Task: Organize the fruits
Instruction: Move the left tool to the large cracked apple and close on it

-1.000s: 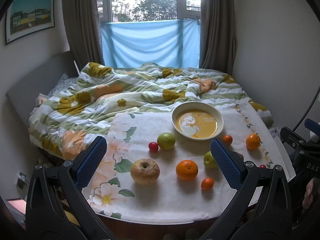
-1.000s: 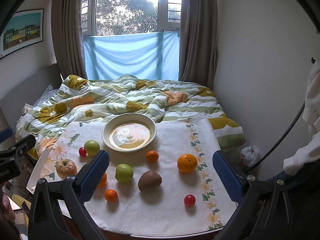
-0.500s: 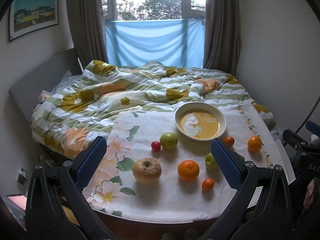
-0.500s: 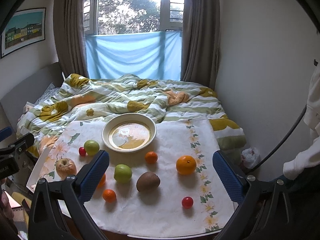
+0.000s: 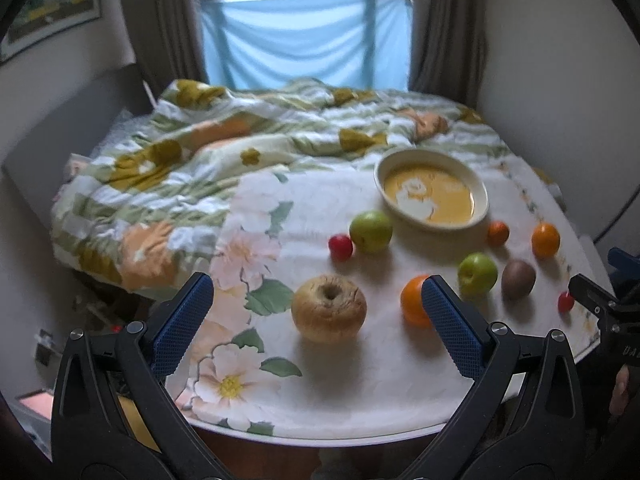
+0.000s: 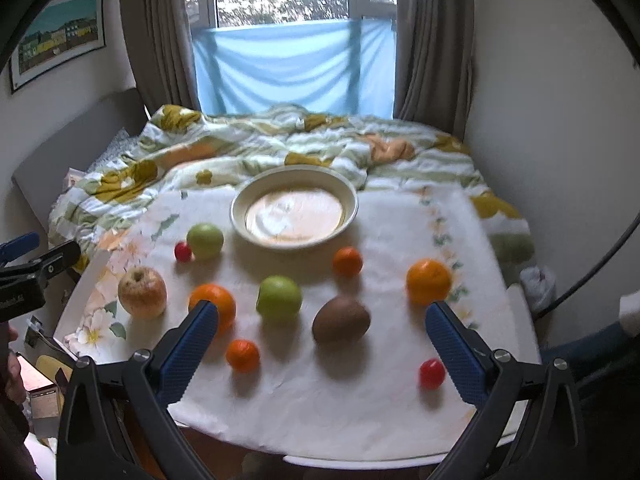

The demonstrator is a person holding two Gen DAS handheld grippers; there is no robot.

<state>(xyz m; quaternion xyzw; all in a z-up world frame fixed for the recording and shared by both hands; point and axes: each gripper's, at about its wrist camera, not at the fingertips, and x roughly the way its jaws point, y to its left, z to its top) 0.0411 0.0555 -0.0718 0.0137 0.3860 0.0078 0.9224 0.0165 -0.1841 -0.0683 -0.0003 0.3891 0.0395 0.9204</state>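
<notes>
fruits lie scattered around the bowl (image 6: 294, 184), none inside; both grippers (image 5: 316, 304) (image 6: 320, 330) gape wide, holding nothing.

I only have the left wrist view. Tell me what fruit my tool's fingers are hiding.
Observer: One small orange lies nearer the table edge than the big orange, apart from it.
Operator: Report the right tool.
Observer: The right tool is open and holds nothing; the kiwi lies just ahead of it.
Operator: Give me the full count.
Observer: Ten fruits lie on the cloth.
</notes>
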